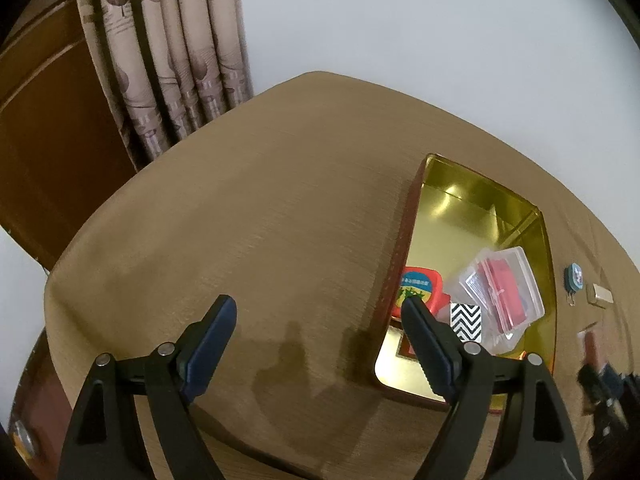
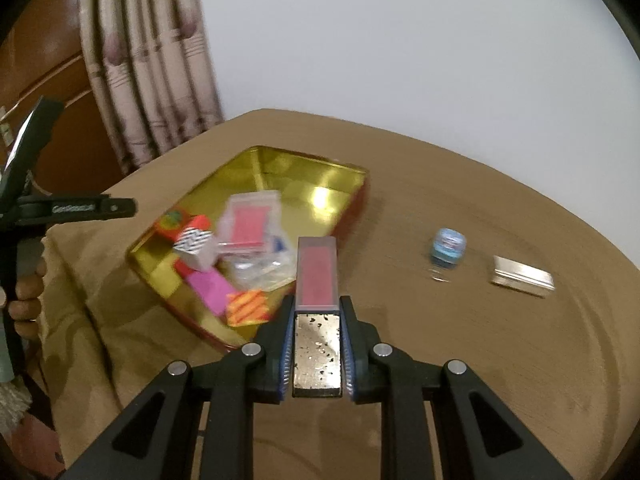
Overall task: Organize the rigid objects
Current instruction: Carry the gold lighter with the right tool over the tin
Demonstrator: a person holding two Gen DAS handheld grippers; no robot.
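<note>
Right tongs [image 2: 316, 312] I hold clamped on lipstick [image 2: 317, 276], near tin [image 2: 352, 200]. Left tongs [image 1: 320, 312] gape wide beside it.

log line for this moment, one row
left gripper open, empty | right gripper holds lipstick tube | gold tin part-filled

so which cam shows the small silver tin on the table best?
Right wrist. The silver tin lies in full view on the tablecloth, right of the blue keychain, though motion-blurred. The left wrist view catches it only as a small sliver near the right edge, beyond the gold tray.
</note>
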